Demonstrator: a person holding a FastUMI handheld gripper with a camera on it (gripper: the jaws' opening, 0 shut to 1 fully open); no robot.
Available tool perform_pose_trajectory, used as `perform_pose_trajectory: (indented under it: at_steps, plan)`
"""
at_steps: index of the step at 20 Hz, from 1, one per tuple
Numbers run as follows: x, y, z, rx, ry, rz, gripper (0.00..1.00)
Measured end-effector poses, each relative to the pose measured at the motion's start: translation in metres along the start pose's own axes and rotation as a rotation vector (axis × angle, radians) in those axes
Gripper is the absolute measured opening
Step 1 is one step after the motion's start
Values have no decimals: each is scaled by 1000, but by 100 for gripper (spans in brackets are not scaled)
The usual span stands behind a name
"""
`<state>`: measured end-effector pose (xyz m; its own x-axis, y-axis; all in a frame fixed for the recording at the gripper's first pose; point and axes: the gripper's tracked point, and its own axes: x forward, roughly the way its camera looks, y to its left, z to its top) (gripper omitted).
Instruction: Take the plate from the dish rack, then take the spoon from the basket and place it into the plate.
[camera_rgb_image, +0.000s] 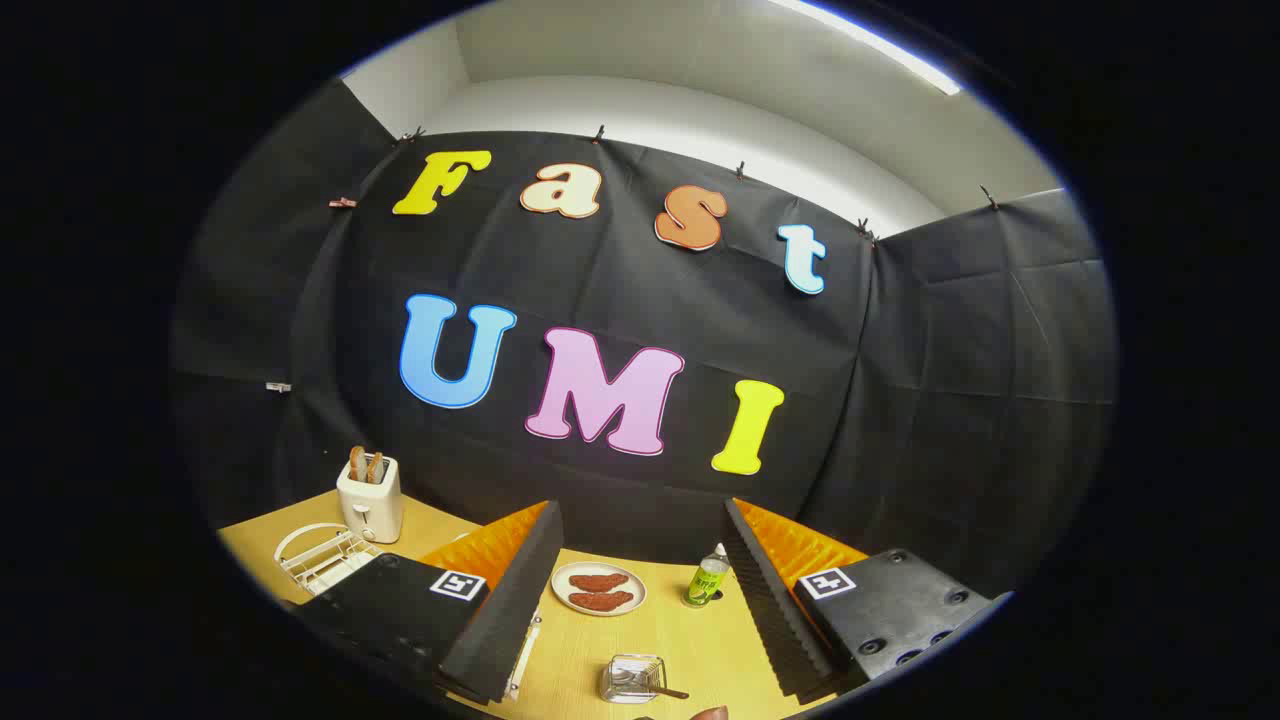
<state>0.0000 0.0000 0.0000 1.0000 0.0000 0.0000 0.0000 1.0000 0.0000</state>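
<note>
Wooden tabletop spreads below your gripper, whose two fingers stand wide apart with nothing between them but open air above the table. Look between the fingers and you see a plate carrying two reddish-brown pieces of food, lying toward the table's far edge near the booth's black wall. Just beside that plate, toward your right finger, a small green bottle stands upright. Nearer to you, a little clear basket sits on the table with the spoon in it, its handle poking out over the rim. Off past your left finger, the white wire dish rack rests near the table's left edge. A white toaster with two slices sticking up stands behind it, at the far left corner.
</note>
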Motion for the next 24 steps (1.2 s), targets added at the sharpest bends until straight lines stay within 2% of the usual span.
perform_pose_trajectory:
  at_steps: [17, 24]
  plan:
    - [11, 11, -12, -7, 35, -15, 98]
    - [30, 38, -49, 22, 183, 16, 98]
